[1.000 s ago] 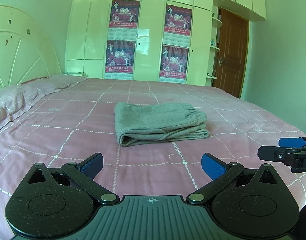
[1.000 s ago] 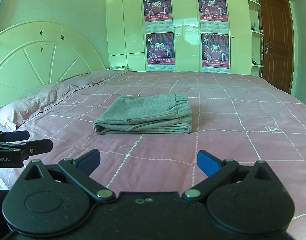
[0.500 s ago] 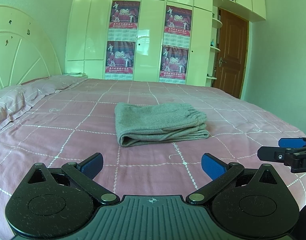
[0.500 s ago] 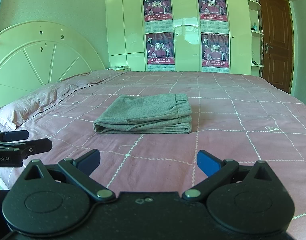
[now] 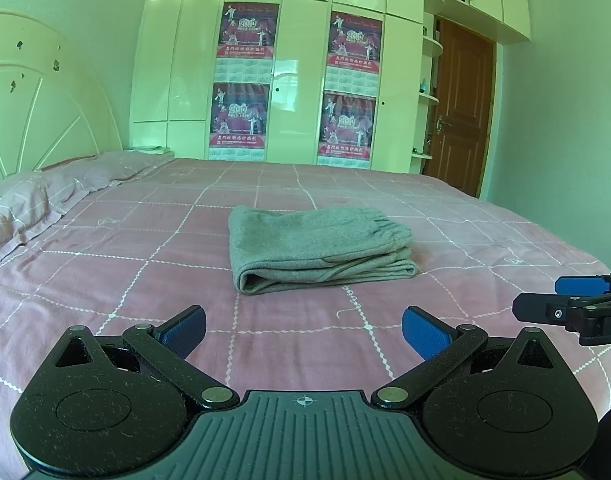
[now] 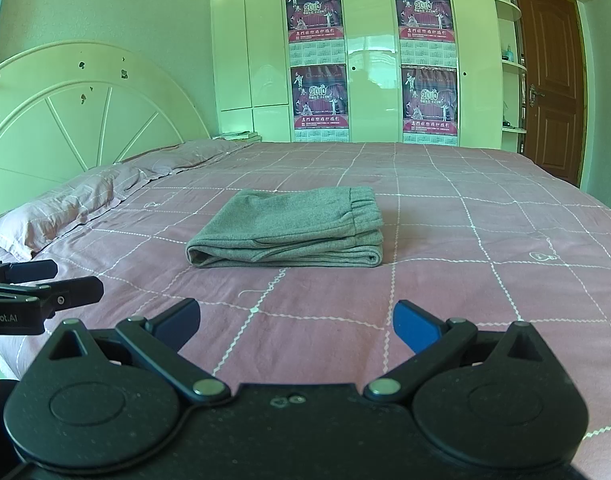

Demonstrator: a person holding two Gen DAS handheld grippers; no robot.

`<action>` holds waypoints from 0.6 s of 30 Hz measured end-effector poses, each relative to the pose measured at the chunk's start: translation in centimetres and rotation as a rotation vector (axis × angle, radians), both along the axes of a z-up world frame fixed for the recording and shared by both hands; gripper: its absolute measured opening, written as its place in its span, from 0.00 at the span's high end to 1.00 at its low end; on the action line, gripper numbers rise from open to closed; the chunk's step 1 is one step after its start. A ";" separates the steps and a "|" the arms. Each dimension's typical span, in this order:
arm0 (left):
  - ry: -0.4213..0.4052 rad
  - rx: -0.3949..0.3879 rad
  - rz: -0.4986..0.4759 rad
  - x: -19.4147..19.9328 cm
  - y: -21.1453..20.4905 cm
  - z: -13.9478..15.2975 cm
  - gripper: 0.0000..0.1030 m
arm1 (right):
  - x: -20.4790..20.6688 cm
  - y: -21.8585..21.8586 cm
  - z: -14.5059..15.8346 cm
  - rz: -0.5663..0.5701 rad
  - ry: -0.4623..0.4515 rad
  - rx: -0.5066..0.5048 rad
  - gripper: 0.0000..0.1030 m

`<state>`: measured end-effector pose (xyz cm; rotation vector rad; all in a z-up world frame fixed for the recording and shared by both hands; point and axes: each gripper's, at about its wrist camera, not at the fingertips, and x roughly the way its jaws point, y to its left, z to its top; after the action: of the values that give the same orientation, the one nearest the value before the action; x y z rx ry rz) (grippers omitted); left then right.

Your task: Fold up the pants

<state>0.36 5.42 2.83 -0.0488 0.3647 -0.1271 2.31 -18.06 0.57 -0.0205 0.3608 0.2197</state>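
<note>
Grey pants (image 5: pixel 317 246) lie folded into a neat stack in the middle of the pink checked bed (image 5: pixel 105 264), elastic waistband to the right. They also show in the right wrist view (image 6: pixel 293 236). My left gripper (image 5: pixel 303 330) is open and empty, held back from the pants above the near part of the bed. My right gripper (image 6: pixel 295 322) is open and empty too, also short of the pants. Each gripper shows at the edge of the other's view, the right one (image 5: pixel 545 300) and the left one (image 6: pixel 61 284).
A pink pillow (image 6: pixel 57 216) lies at the left by the white headboard (image 6: pixel 65 120). White wardrobes with posters (image 5: pixel 245 80) stand beyond the bed. A brown door (image 5: pixel 457 112) is at the right.
</note>
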 end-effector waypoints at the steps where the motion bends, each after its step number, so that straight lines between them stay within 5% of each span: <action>1: 0.000 0.001 0.000 0.0 0.0 0.0 0.00 | 0.0 0.0 0.0 0.000 0.000 0.000 0.06; 18: -0.055 0.013 -0.031 -0.7 -0.2 0.2 0.00 | 0.0 -0.2 0.0 0.000 0.001 0.003 0.06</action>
<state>-0.37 5.17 3.05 -0.0266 0.3115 -0.1561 2.35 -18.30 0.59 -0.0177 0.3615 0.2201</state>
